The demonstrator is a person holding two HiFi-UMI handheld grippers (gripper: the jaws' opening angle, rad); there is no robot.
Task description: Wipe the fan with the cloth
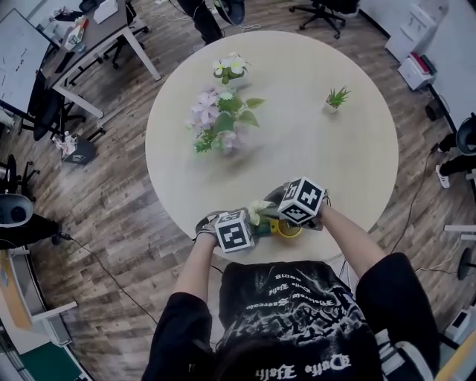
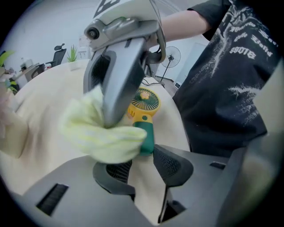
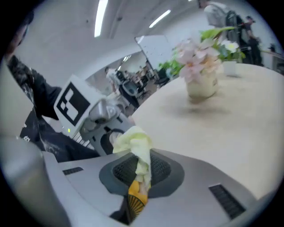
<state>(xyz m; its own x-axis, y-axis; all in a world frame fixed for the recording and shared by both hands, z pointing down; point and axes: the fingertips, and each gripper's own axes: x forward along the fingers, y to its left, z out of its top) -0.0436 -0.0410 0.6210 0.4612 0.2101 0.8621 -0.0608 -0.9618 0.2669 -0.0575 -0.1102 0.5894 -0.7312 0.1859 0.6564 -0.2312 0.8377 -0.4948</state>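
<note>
**A:** What else sits on the round beige table [image 1: 327, 156]?

**B:** Three plants, all on its far half and well apart from the work. There is a white-flowered pot [image 1: 229, 68], a pink bouquet with green leaves [image 1: 221, 119] just in front of it, and a small green potted plant [image 1: 337, 97] off to the right. A black office chair [image 1: 321, 10] stands on the wood-plank floor beyond.

**A:** And the task's things?

**B:** One small handheld fan with a yellow head and green handle [image 2: 144, 106] and one pale yellow-green cloth [image 2: 102, 133]. Both are at the near edge, with the two grippers.

**A:** How do the grippers stand?

**B:** The left gripper [image 2: 141, 156] has its jaws partway apart, with the tips clamped on the handle's lower end. The right gripper [image 3: 141, 164] is pinched tight on the cloth, and the yellow grille is just beneath it.

**A:** Is anything in the way?

**B:** In the left gripper view, the right gripper's grey body and the bunched cloth cover the fan's left side.
</note>
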